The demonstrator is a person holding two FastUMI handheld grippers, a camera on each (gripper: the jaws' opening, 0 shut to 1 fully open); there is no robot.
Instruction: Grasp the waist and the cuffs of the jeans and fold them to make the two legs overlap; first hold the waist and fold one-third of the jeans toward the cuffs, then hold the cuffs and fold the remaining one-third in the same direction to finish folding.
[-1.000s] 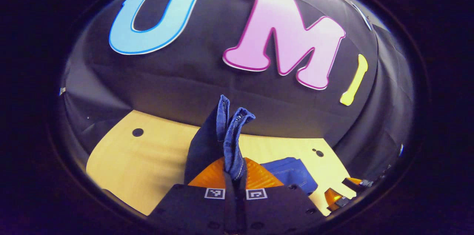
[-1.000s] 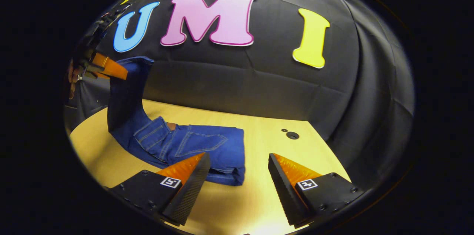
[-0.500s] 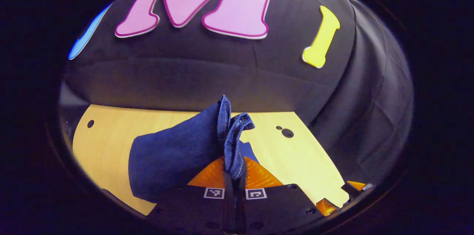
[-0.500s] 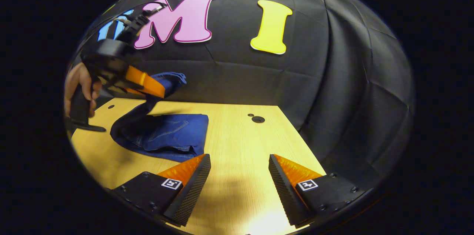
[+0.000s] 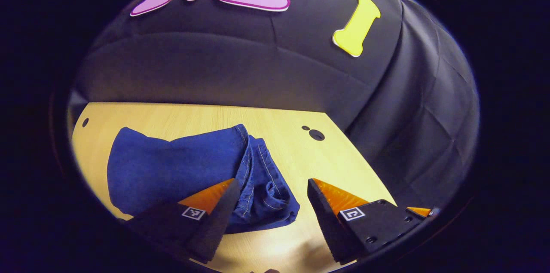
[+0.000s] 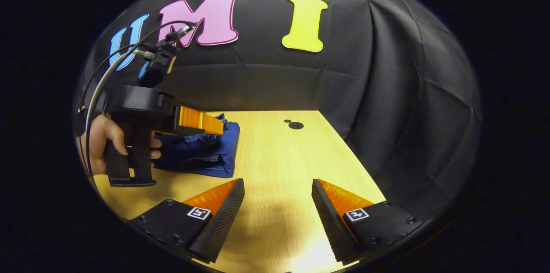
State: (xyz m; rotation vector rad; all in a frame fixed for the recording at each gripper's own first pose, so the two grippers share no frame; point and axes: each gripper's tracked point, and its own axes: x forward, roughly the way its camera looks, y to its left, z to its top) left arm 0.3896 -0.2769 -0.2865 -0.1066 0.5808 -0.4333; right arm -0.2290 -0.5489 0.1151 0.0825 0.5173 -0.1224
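The blue jeans lie folded in a compact bundle on the wooden table, with the cuffs crumpled on top at the bundle's right end. My left gripper stands open just above that end, its left finger over the denim and its right finger over bare wood. From the right gripper view, the left gripper hovers over the jeans, held by a hand. My right gripper is open over bare table, apart from the jeans, with nothing between its fingers.
Black cloth walls close the table at the back and right. Small round holes mark the tabletop near its far right corner, another hole at far left. Cables arch from the left gripper's body.
My left gripper carried the cuffs down onto the folded bundle, then opened and let them go. The right gripper stayed open and drew slightly away to the right.
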